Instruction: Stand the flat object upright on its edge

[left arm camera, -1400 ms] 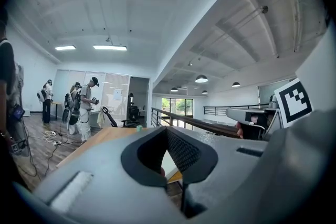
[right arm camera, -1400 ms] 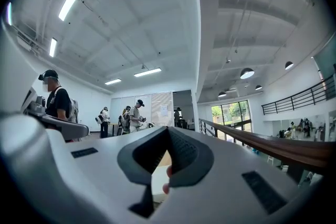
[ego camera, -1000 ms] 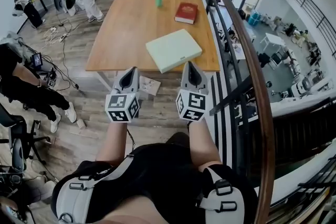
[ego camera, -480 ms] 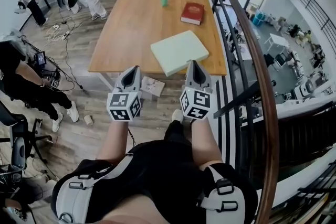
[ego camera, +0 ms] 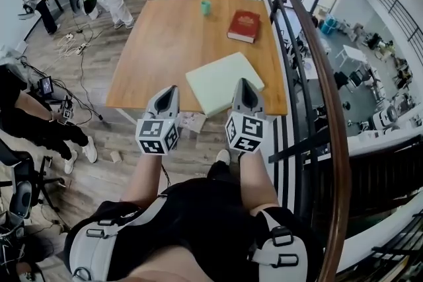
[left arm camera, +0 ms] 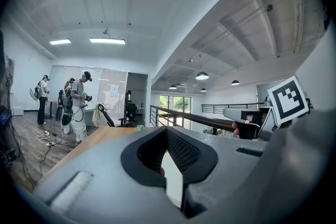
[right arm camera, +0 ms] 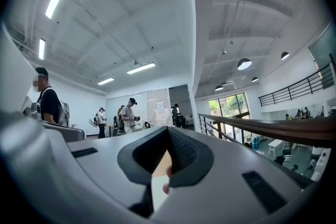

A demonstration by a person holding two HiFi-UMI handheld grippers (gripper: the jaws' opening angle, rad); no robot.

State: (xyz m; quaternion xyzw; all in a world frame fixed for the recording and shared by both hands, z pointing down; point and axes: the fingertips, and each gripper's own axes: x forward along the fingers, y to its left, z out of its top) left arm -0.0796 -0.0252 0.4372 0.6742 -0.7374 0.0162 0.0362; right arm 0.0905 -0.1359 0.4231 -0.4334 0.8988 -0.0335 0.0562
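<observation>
Presently noted flat slab [ego camera: 215,84] on bench [ego camera: 152,43], at near right corner, just ahead of both grippers. Lies flat, long axis skewed from near-left to far-right, 1 corner pointing back between the 2 tools. Favours right gripper [ego camera: 243,85], overlapping slab's near edge in head view; left gripper [ego camera: 170,92] just beside left corner. Found fingers on both pressed together, holding nothing. Looks pale green, thin, rigid, square-edged.

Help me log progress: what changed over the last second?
The person edged toward the table; the pale flat pad now sits nearer the left gripper and right gripper. Nothing grasped or released. Both jaws stay shut, empty; red book unmoved.
</observation>
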